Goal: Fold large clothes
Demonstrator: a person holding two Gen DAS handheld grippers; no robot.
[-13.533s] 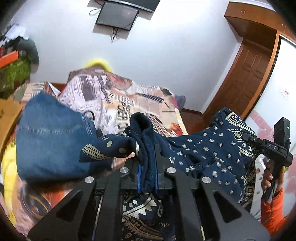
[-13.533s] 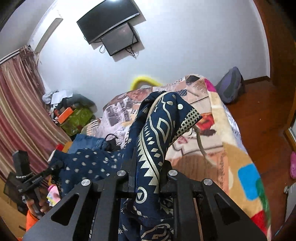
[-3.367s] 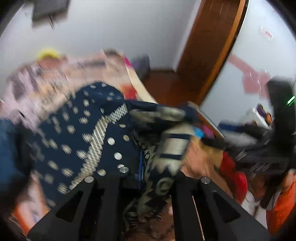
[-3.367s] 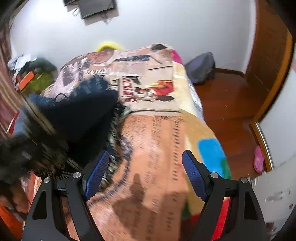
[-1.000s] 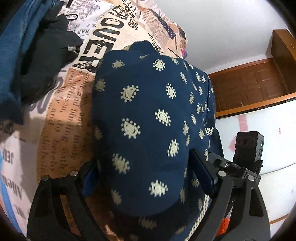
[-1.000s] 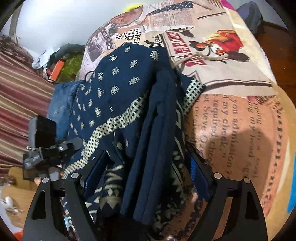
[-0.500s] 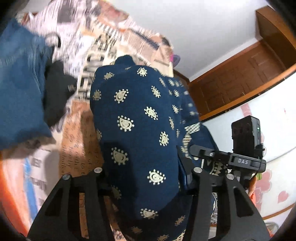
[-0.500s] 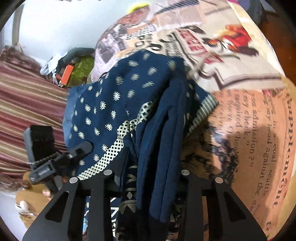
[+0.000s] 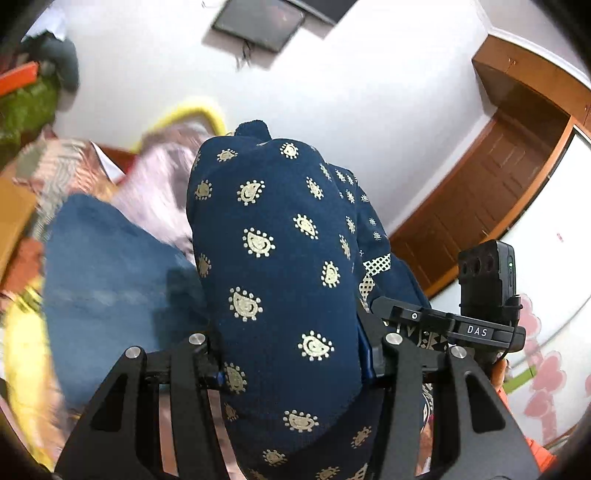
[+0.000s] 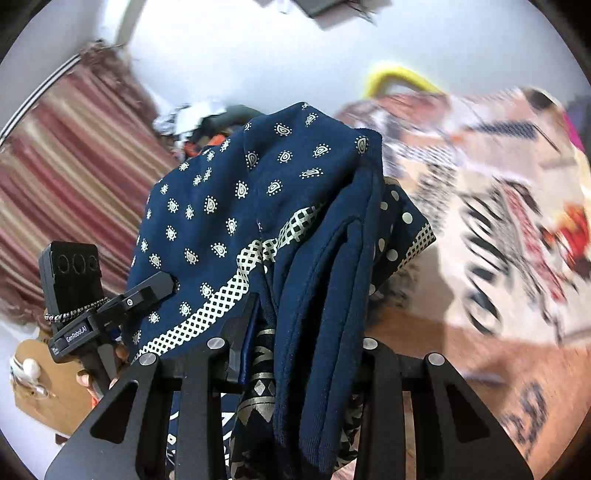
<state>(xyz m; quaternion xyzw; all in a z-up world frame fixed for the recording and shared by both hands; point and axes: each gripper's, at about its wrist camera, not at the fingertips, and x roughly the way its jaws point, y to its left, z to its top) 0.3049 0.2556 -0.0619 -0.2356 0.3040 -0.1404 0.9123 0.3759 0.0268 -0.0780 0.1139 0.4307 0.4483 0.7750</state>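
A navy garment with cream paisley marks hangs bunched up in the air, off the bed. My left gripper is shut on a thick fold of it, and the cloth bulges up between the fingers and hides the pads. In the right wrist view the same garment shows a checked cream band and several stacked folded edges. My right gripper is shut on those edges. Each view shows the other gripper's camera block close beside the cloth, held by a hand.
The bed's newspaper-print blanket lies below and to the right, blurred. Blue jeans rest on the bed's left side. A striped curtain, a wall screen and a wooden door ring the room.
Both grippers went from open around the folded garment on the bed to shut on it. They then rose with it, and both views tilted up towards the wall.
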